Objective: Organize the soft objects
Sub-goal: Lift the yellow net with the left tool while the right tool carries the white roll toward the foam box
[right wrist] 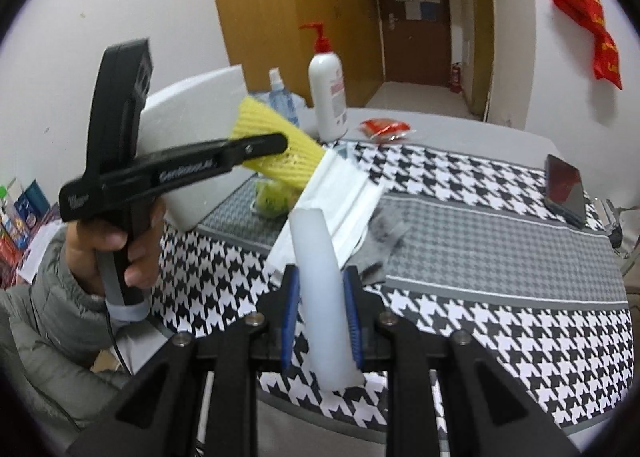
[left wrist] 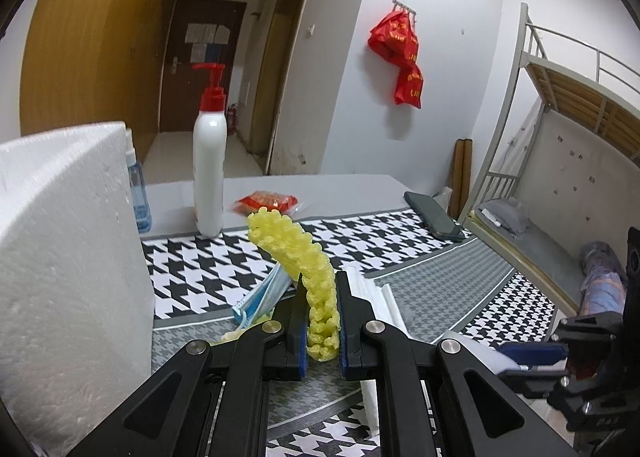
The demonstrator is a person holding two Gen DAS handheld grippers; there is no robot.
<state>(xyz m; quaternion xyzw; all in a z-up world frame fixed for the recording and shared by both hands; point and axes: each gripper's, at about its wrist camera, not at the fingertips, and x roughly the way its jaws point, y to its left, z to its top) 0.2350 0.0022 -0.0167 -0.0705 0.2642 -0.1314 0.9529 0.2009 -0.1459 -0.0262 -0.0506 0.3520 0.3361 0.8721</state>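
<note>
My left gripper (left wrist: 320, 287) is shut on a yellow foam net (left wrist: 290, 243), which arches up and to the left above the table. The right wrist view shows that gripper (right wrist: 276, 145) side-on in a person's hand (right wrist: 108, 245), holding the net (right wrist: 276, 125) in front of a white foam box (right wrist: 188, 145). My right gripper (right wrist: 321, 277) is shut on a white foam piece (right wrist: 316, 249) that stands up between its blue pads. On the houndstooth cloth (right wrist: 500, 321) lie a white folded mask (right wrist: 344, 197), a grey cloth (right wrist: 384, 245) and a blue mask (left wrist: 260, 297).
The white foam box (left wrist: 68, 257) fills the left side. A white pump bottle (left wrist: 209, 161), a blue spray bottle (left wrist: 138, 193) and a red packet (left wrist: 266, 203) stand at the back. A phone (left wrist: 434, 217) lies far right. A bunk bed (left wrist: 560, 105) stands beyond the table.
</note>
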